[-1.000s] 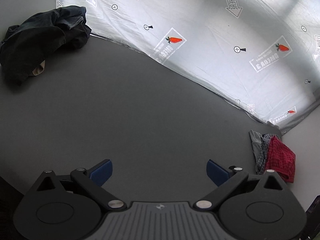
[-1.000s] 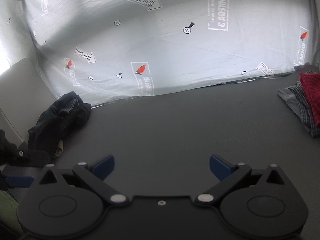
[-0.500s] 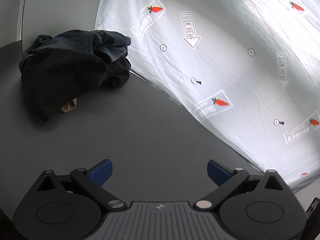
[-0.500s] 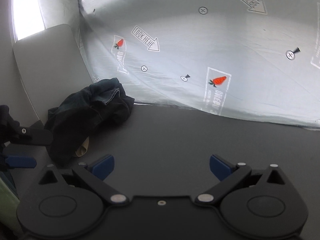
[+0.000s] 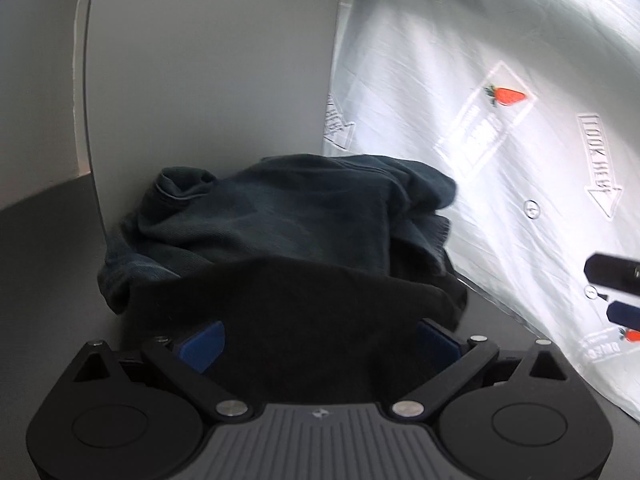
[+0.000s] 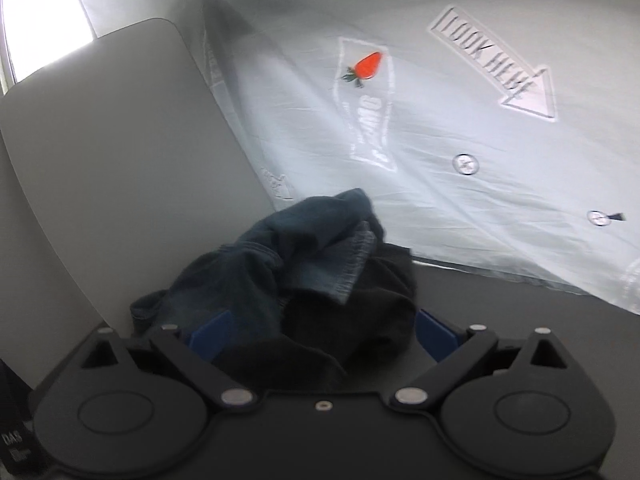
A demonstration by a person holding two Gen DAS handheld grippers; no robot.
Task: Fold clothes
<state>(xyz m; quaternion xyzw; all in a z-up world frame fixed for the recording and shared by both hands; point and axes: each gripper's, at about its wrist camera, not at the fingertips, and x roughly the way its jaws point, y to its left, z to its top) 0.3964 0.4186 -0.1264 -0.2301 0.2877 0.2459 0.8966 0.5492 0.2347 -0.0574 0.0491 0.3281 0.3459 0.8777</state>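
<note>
Nearest the left wrist camera, the left gripper [image 5: 318, 340] has its jaws spread wide, grasping nothing; its blue pads [image 5: 200, 346] stand on either side of a black garment [image 5: 304, 320] that fills the gap between them. That spread reads as readiness to close on the cloth, though whether the pads already touch it cannot be told.

The right gripper [image 6: 320, 338] is likewise released, its jaws flanking the near edge of the same heap, where the black cloth [image 6: 360, 320] bunches low between them. Its tip also shows at the right edge of the left view, so both tools converge on one pile, probably to lift a single piece free for folding.

Just behind the black garment lies a dark blue denim garment [image 5: 280, 216], crumpled on top with a stitched hem [image 6: 356, 264] turned up. The pile sits on the dark grey table [image 5: 48, 280], pushed against a pale grey panel [image 6: 120, 160], likely kept there as unsorted stock.

Beyond hangs a white printed sheet [image 6: 480, 160] with strawberry and arrow marks.
</note>
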